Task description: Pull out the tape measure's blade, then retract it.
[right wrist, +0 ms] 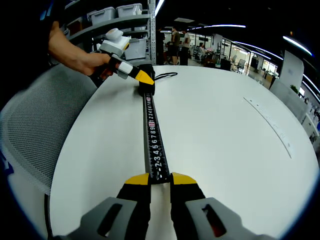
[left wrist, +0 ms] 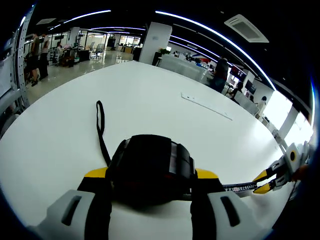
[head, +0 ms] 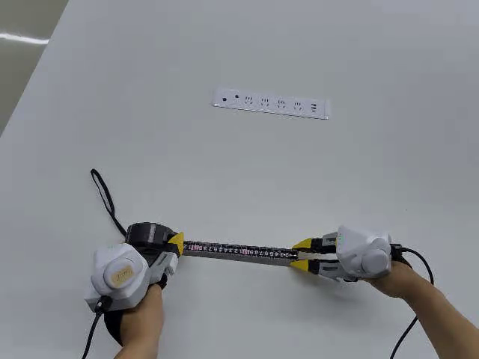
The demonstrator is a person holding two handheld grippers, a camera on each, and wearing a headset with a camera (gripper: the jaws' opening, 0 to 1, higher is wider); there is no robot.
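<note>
Blade (head: pixel 236 250), probably springy and sharp-edged, is lying drawn out across lower frame; right hand-held gripper (right wrist: pixel 160 180) is pinching its tip, left hand-held gripper (left wrist: pixel 151 174) is clamping the rigid case (head: pixel 148 234).

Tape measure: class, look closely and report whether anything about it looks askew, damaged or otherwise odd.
Nothing stands out. The blade runs straight and unkinked from the case, held in the left gripper, to the right gripper clamping its tip.
</note>
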